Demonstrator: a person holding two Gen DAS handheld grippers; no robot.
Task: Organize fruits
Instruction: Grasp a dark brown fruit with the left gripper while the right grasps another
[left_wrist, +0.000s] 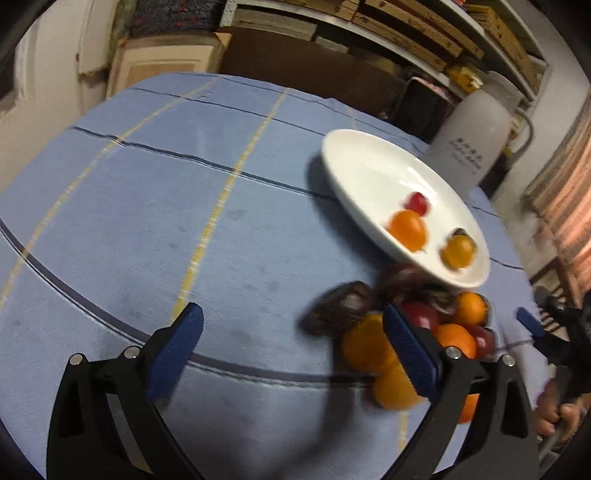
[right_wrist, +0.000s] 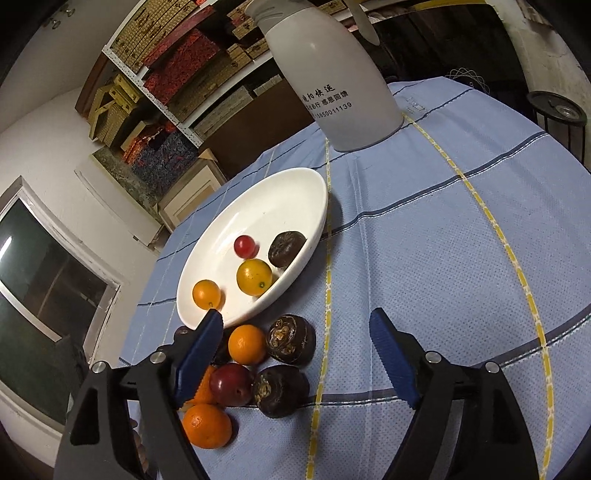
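I see both my left tongs (left_wrist: 291, 332) and right tongs (right_wrist: 297, 334) gaping empty over the blue-clothed worktop (right_wrist: 443, 258), beside the white oval ceramic dish (right_wrist: 258, 206) holding four fruits.

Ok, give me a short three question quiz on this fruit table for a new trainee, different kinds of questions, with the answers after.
1. True or false: the white dish already holds fruit.
2. How many fruits show in it from the right wrist view?
3. What stands beyond the dish: A) white spray bottle, B) kettle, C) vase?

Key:
1. True.
2. Four: a red fruit, a dark fruit, two orange-yellow ones.
3. A.
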